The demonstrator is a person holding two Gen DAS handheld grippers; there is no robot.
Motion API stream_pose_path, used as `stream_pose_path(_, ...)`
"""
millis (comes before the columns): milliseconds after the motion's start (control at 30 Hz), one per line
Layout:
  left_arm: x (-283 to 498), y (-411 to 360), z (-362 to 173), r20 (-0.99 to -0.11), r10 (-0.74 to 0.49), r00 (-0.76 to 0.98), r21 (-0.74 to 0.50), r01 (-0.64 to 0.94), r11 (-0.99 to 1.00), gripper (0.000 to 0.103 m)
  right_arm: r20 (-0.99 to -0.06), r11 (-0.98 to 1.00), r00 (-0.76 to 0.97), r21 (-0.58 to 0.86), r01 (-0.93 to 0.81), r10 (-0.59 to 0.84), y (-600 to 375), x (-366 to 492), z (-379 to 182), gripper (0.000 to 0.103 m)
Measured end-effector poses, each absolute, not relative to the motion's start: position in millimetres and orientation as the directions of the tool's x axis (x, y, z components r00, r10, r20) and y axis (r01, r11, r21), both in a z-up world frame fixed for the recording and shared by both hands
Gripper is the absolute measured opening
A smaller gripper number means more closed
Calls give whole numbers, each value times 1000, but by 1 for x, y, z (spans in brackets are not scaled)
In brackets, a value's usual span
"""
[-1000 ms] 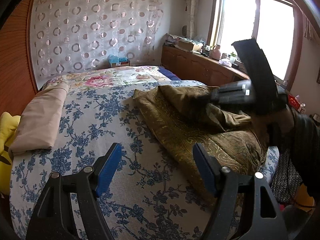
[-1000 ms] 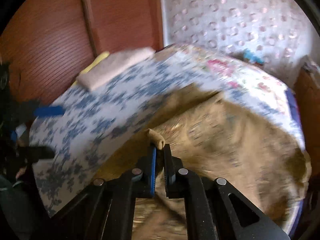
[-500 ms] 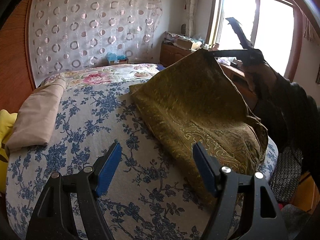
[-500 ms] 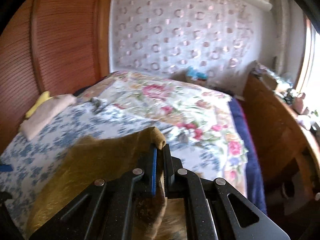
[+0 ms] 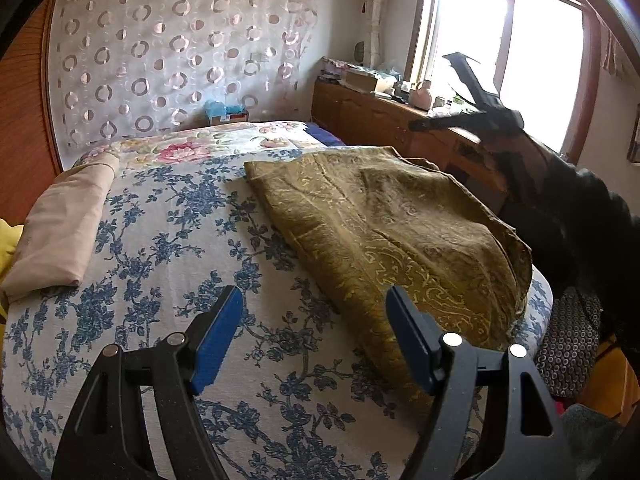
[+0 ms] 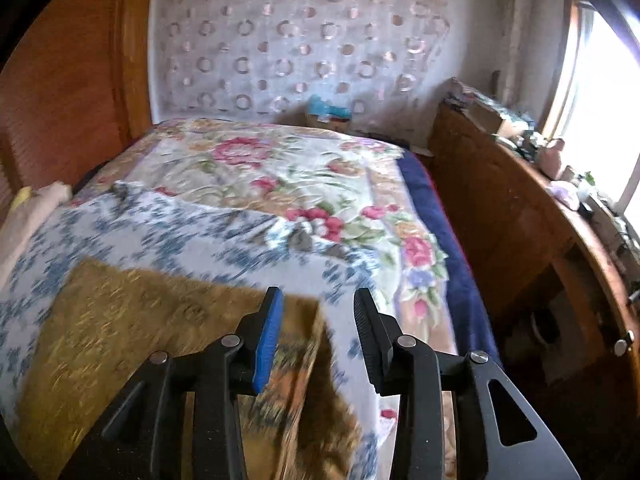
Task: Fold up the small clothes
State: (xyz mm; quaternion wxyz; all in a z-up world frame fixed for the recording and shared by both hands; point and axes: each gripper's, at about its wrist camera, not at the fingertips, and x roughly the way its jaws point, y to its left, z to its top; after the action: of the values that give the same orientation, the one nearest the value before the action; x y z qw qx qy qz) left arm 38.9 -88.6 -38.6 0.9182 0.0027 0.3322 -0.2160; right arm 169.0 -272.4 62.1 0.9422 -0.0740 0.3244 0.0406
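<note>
An olive-gold patterned garment (image 5: 384, 232) lies folded over on the blue-flowered bedspread (image 5: 168, 248), at the bed's right side. My left gripper (image 5: 314, 312) hovers open over the bedspread, just left of the garment's near edge, holding nothing. My right gripper (image 5: 460, 92) is seen raised above the garment's far right corner, held by a dark-sleeved arm (image 5: 560, 208). In the right wrist view the right gripper (image 6: 318, 312) has its jaws opening, with nothing between the pads; the garment (image 6: 160, 340) lies below it, its corner free.
A folded beige cloth (image 5: 68, 216) lies at the bed's left edge beside something yellow (image 5: 8, 240). A pink-flowered quilt (image 6: 272, 176) covers the far bed. A wooden cabinet (image 6: 520, 216) with clutter runs along the right under the window.
The right gripper carried the garment's corner up and across to the far right, then let it go. The garment now lies flat and folded over. My left gripper stayed put.
</note>
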Motion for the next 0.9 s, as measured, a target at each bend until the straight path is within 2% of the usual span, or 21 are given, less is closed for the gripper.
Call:
stream_pose_path(367, 39, -101, -41, -623, -400, 673, -132, 414, 901, 75, -666, 958, 727, -64, -280, 168, -308, 41, 29, 38)
stream_pose_path(900, 38, -123, -54, -669, -419, 613, -128, 461, 878, 75, -697, 970, 699, -19, -242, 161, -327, -37, 12, 36)
